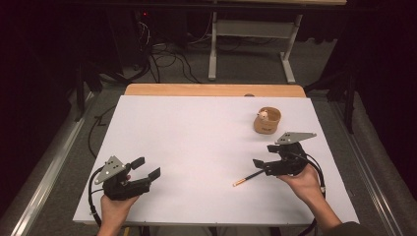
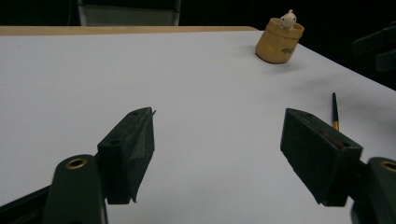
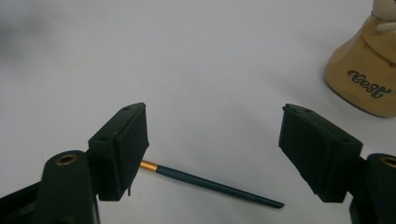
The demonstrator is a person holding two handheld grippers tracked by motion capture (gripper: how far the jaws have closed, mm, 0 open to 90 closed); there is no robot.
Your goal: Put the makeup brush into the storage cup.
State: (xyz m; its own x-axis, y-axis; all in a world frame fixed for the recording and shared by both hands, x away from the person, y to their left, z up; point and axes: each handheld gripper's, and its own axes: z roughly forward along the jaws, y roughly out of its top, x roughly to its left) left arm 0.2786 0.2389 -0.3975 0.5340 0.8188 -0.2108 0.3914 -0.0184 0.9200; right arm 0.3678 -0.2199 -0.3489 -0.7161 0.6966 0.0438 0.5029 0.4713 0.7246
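Left gripper [image 1: 149, 167]: jaws released, empty, well to the near left of the cup.
Right gripper [image 1: 265, 156]: jaws spread wide, nothing clasped, near side of the cup, low over the brush.
Brush [image 1: 248, 177]: dark handle, gold ferrule, flat on the table [image 1: 196, 137], between the right jaws, touching neither pad, near-left of the cup.
Cup [image 1: 267, 121]: tan, upright, small white figure inside, farthest item.

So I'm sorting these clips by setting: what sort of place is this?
Probably a lab or recording workspace: a white-topped table in a dark room, loose cables on the carpet behind it, and a person holding a left gripper and right gripper.
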